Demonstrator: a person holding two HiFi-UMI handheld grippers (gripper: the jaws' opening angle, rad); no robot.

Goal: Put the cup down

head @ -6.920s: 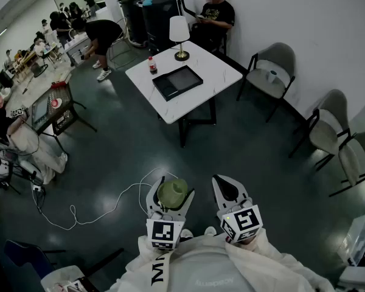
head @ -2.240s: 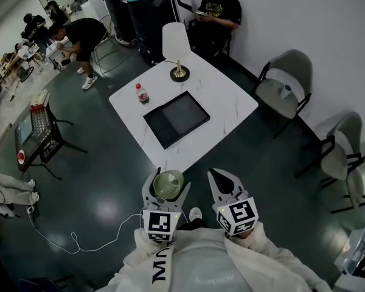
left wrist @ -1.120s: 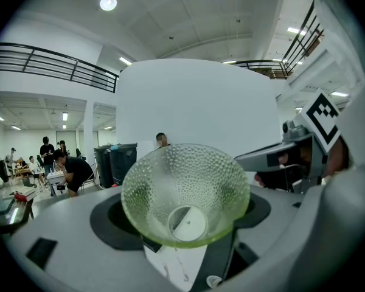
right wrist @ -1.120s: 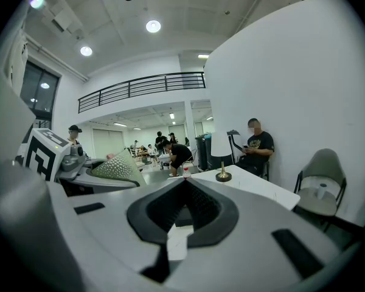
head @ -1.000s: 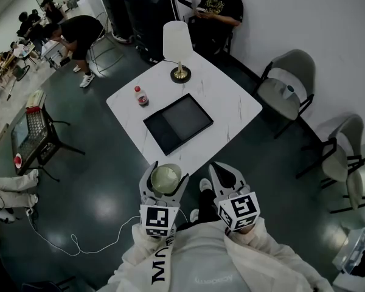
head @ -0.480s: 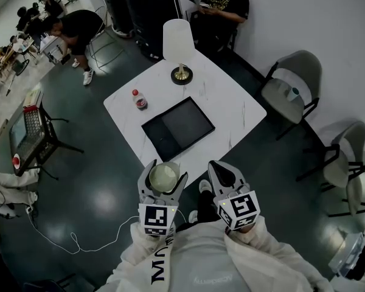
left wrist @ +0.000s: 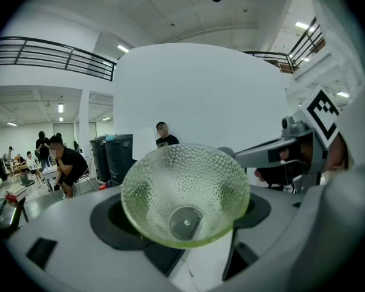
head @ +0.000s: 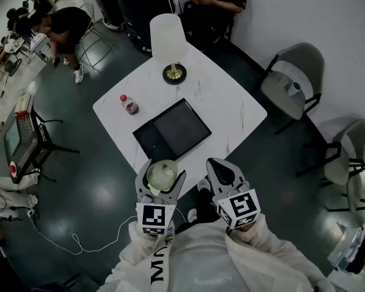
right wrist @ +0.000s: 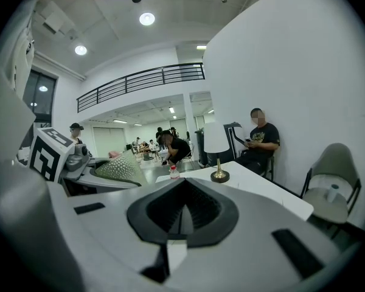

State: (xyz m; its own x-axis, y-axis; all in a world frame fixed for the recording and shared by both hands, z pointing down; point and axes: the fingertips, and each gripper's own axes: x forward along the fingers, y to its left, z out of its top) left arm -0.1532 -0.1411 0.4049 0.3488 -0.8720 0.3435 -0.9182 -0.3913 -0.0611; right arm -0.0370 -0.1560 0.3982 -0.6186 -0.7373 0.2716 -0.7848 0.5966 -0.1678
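Observation:
A green dimpled glass cup [head: 162, 174] sits upright between the jaws of my left gripper [head: 161, 178], which is shut on its sides. In the left gripper view the cup [left wrist: 185, 193] fills the middle, its mouth facing the camera, with the left gripper [left wrist: 182, 216] clamped round its lower part. The cup hangs at the near edge of the white table [head: 231, 102]. My right gripper [head: 222, 170] is beside it on the right, shut and empty. From the right gripper view the right gripper [right wrist: 181, 215] points at the table [right wrist: 261, 190], and the cup [right wrist: 117, 166] shows to the left.
On the table lie a black tray [head: 170, 132], a white lamp [head: 167, 38] and a small red-capped bottle [head: 129, 105]. Grey chairs [head: 289, 81] stand to the right. People sit at the far side and the left. A white cable [head: 85, 239] trails on the dark floor.
The table has come closer in the head view. Both grippers, the left one still holding the cup, now reach its near edge.

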